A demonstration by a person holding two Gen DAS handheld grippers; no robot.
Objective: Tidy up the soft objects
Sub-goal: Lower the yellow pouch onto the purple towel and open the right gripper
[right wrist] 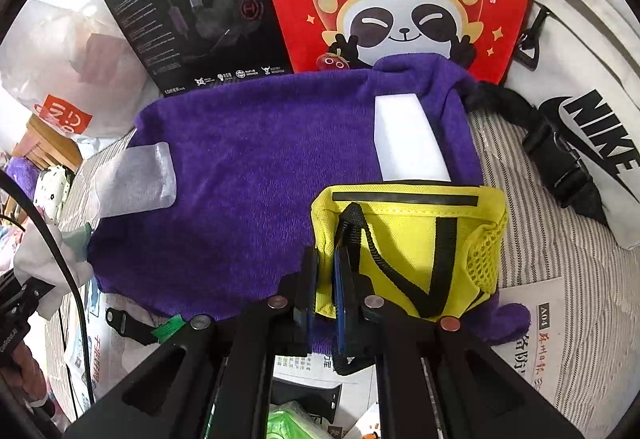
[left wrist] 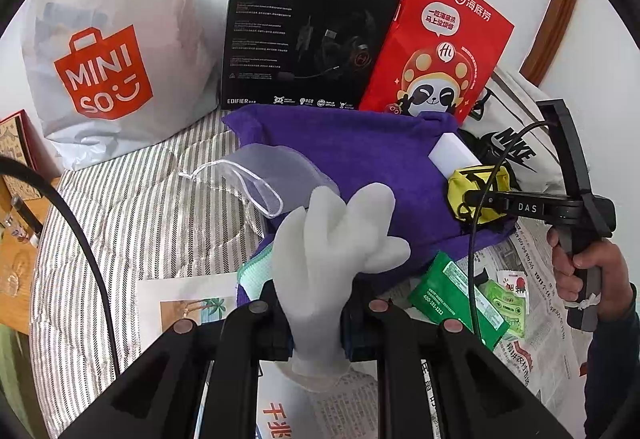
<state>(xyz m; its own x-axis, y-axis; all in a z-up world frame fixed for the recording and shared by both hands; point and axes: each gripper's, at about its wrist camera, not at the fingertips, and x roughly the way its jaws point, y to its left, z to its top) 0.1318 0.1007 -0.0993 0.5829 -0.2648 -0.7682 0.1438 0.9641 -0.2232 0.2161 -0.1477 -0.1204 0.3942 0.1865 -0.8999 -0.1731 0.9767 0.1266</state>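
White glove (left wrist: 336, 239). Purple towel (right wrist: 256, 175). Yellow pouch (right wrist: 416, 247), black trim, yellow mesh side. White block (right wrist: 408, 135). Red bag (left wrist: 436, 39), panda print. Black box (left wrist: 304, 27), white lettering. White bag (left wrist: 108, 51), orange logo. Grey-and-white striped bedding (left wrist: 132, 207). Green packet (left wrist: 452, 291).
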